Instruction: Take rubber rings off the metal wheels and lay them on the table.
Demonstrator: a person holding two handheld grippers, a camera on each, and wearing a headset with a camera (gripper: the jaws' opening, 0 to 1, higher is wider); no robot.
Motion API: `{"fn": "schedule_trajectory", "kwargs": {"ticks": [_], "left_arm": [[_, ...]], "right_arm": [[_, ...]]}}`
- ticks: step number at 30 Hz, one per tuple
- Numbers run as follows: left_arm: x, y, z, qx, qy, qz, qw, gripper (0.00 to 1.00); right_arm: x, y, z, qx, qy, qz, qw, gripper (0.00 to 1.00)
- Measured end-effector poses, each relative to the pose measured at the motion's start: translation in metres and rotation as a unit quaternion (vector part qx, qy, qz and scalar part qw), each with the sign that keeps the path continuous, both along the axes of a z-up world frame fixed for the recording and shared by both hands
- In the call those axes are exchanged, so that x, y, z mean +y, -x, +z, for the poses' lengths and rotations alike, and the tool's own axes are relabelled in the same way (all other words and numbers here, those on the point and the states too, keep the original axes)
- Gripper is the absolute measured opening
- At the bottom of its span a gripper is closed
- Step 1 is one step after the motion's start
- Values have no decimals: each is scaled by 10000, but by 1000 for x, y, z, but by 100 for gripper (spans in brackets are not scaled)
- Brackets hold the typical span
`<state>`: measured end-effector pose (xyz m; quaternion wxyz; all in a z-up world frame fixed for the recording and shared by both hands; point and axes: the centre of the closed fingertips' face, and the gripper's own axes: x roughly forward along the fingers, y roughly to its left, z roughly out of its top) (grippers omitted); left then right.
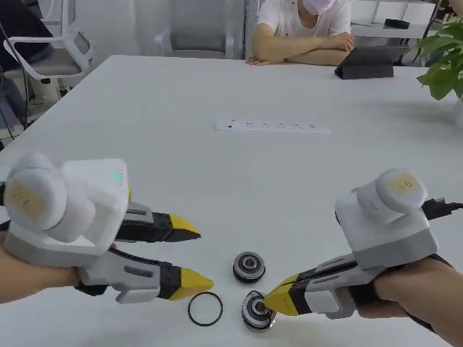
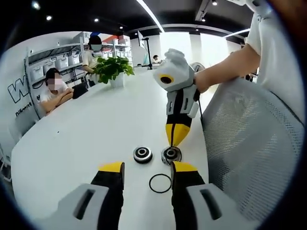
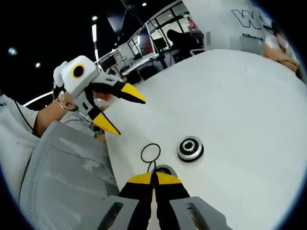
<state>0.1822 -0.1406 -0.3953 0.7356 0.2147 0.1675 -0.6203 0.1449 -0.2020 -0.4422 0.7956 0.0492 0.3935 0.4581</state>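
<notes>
Head view: over the table (image 1: 289, 181), my left gripper (image 1: 203, 256) hovers with jaws apart while my right gripper (image 1: 269, 300), jaws together, is the nearer, its tips at the near metal wheel (image 1: 256, 312) straight ahead, with a loose rubber ring (image 1: 205, 309) lying flat just left.

table (image 1: 145, 108) open beyond wheels (image 1: 249, 266); pwr strip (image 1: 271, 126) mid

Power strip (image 1: 271, 126) lies flat; tablet (image 1: 369, 63) stands near seated person (image 1: 289, 18); plant (image 1: 445, 61) far right.
</notes>
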Motion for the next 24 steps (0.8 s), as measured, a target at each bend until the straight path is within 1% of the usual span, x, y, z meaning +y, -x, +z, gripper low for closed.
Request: {"fn": "schedule_trajectory", "kwargs": {"ticks": [1,3,5,10,12,14,16,19,21,23,24], "left_arm": [[7,-1,2,-20,23,89,10000,36],[19,0,5,-26,49,221,9997,38],[29,1,8,-22,88,340,9994,40],[48,5,11,32,179,618,9979,48],[52,9,10,71,207,691,9974,52],[55,14,8,122,257,726,9970,56],[57,18,6,193,298,766,9964,59],[59,23,2,280,338,822,9956,64],[60,26,0,328,362,865,9951,67],[61,29,-3,386,373,895,9945,68],[61,30,-4,415,370,907,9943,68]], "right_arm": [[1,-3,6,-8,-99,-91,9999,0],[0,-5,9,-73,-91,-133,9998,0],[1,-7,13,-119,-161,-161,9997,0],[5,-12,19,-138,-351,-334,9987,0],[7,-12,20,-147,-395,-379,9984,0],[10,-13,19,-196,-376,-412,9983,0],[14,-15,18,-331,-332,-386,9982,0],[20,-15,16,-467,-289,-360,9978,0],[26,-16,18,-553,-375,-330,9972,0],[32,-13,16,-520,-456,-259,9973,0],[35,-11,14,-499,-426,-224,9976,0]]}}
